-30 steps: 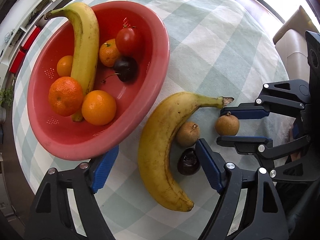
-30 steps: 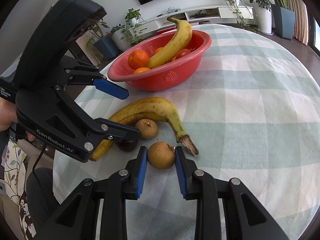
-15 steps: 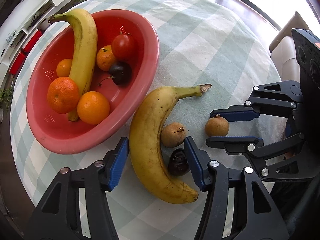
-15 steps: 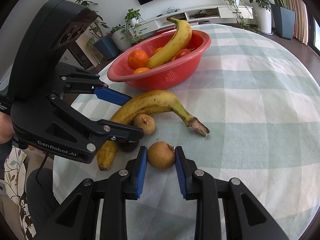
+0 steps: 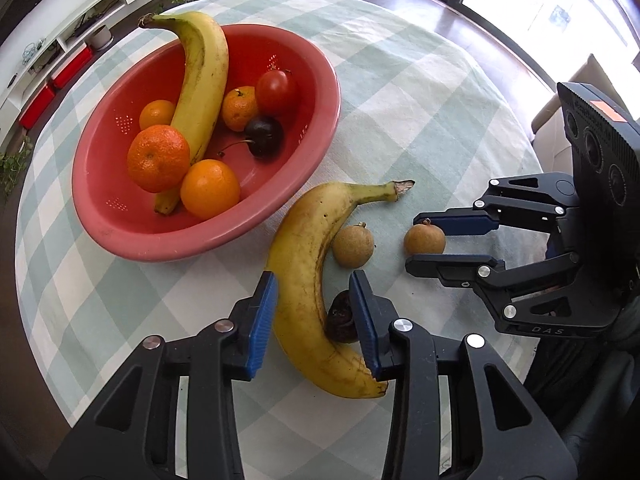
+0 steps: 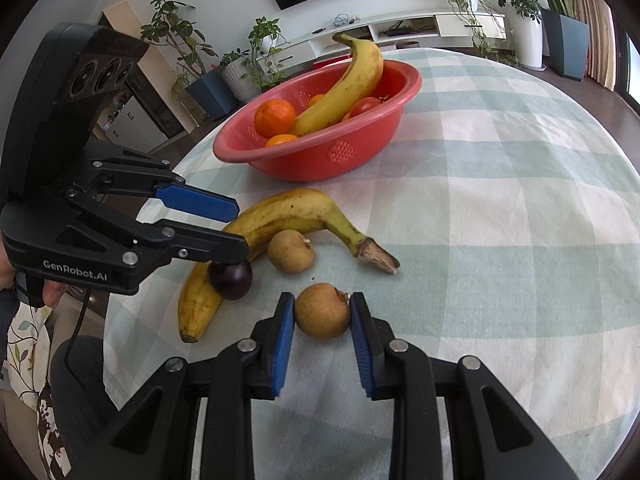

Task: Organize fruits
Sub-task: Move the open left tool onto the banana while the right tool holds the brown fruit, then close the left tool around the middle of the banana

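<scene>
- Left gripper point(image 5: 312, 320): over the last second its jaws have narrowed from wide apart to a slim gap, and they are closing at this moment. The loose banana point(image 5: 308, 280) lies between them. The left pad sits at the banana's outer flank; whether both pads press yet cannot be told.
- The banana has pivoted on the checked surface point(image 5: 420, 100) during the approach: its stem, earlier beside the right gripper, now points away from it.
- A dark plum point(image 6: 231, 276) lies touching the banana's inner curve, just inside the left gripper's right finger. Judgement: it may be nudged or pinched as the jaws finish closing.
- Right gripper point(image 6: 322, 316): unchanged. Its jaws stand nearly shut around a brown round fruit point(image 6: 322, 312), with both pads at its sides; the fruit rests on the surface, not lifted.
- A second brown fruit point(image 5: 353, 246) lies free, just beside the banana.
- The red bowl point(image 5: 312, 152) already holds a banana, oranges, a tomato and a cherry.
- Meaning for the task: both grasps are near ready. Judgement: the next step is to lift and carry each fruit to the bowl; two small fruits would then remain.
</scene>
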The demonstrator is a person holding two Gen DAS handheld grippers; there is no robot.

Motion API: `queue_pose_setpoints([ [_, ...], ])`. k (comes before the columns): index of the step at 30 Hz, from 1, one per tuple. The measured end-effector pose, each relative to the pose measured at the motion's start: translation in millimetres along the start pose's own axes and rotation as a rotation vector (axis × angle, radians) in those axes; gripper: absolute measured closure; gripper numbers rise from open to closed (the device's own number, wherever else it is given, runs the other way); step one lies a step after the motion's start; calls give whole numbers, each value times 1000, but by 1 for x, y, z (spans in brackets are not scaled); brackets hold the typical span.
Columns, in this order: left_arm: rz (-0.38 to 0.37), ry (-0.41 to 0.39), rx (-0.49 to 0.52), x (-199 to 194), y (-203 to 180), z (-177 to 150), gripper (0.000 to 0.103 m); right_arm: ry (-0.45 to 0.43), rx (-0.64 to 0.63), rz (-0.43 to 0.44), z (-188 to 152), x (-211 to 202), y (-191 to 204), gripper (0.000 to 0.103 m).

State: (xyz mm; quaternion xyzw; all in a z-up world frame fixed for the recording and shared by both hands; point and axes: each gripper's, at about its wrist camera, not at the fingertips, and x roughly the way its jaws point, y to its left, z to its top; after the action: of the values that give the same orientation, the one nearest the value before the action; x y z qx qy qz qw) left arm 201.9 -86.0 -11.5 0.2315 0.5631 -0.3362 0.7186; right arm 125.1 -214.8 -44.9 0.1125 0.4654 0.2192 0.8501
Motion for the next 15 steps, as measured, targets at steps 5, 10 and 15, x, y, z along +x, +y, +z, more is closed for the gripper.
queue_pose_setpoints([
  [5,57,36,11,15,-11,8,40,0,-2,-1,0,0,0,73],
  [10,81,113,60,26,-16,21,39,1,-3,0,0,0,0,73],
  [15,75,149,61,31,-10,32,44,2,-2,5,-1,0,-1,73],
])
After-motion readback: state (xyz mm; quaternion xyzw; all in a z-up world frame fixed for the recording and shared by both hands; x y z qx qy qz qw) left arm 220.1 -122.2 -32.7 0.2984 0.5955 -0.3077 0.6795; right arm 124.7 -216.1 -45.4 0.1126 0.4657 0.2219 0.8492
